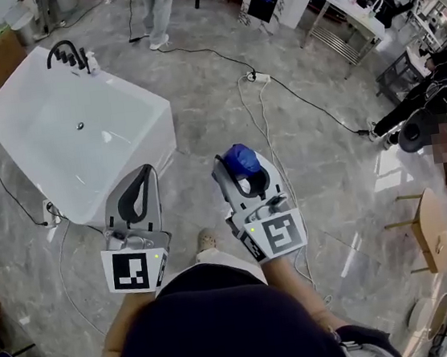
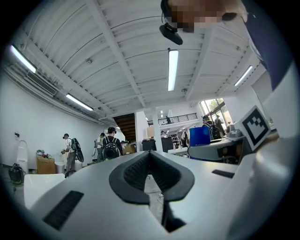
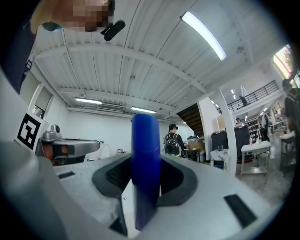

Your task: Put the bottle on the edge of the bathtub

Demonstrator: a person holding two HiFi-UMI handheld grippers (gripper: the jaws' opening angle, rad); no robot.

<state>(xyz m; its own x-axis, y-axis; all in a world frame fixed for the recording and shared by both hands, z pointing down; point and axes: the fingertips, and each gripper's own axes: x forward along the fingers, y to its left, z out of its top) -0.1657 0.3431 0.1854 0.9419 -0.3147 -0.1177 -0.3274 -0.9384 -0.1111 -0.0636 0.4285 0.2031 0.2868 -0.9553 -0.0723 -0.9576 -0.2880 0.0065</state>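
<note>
Glossy bathtub (image 1: 45,107) — smooth plastic bottle (image 3: 145,159).

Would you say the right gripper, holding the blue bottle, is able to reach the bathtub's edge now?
Probably not yet: the right gripper, shut on the blue bottle, hangs over floor apart from the bathtub; nothing stands between, so stepping closer should do.

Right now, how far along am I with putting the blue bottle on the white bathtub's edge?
Done: the blue plastic bottle is picked up, clamped in the right gripper. In hand: it is over the grey floor, short of the white freestanding bathtub on the left. Left to do: set the bottle on its rim, release. The left gripper is shut, empty.
</note>
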